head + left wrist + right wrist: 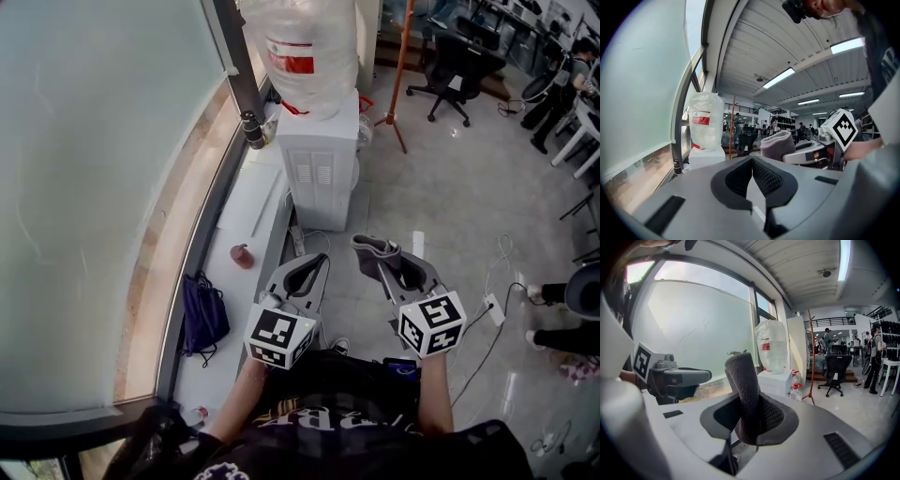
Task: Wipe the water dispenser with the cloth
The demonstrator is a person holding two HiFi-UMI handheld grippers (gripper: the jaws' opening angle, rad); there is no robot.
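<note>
The white water dispenser (321,159) stands by the window ledge ahead, with a clear bottle (309,52) bearing a red label on top; it also shows in the left gripper view as the dispenser (707,157) and far off in the right gripper view as the dispenser (777,379). My right gripper (382,260) is shut on a folded grey cloth (746,394), which sticks up between its jaws; the cloth (373,248) points toward the dispenser. My left gripper (314,267) is shut with nothing in it, beside the right one. Both are held well short of the dispenser.
A window ledge (234,234) runs along the left with a small red object (242,255) and a dark bag (202,314) on it. An orange pole stand (398,84) and an office chair (459,61) lie beyond the dispenser. Cables (492,309) trail on the floor at right.
</note>
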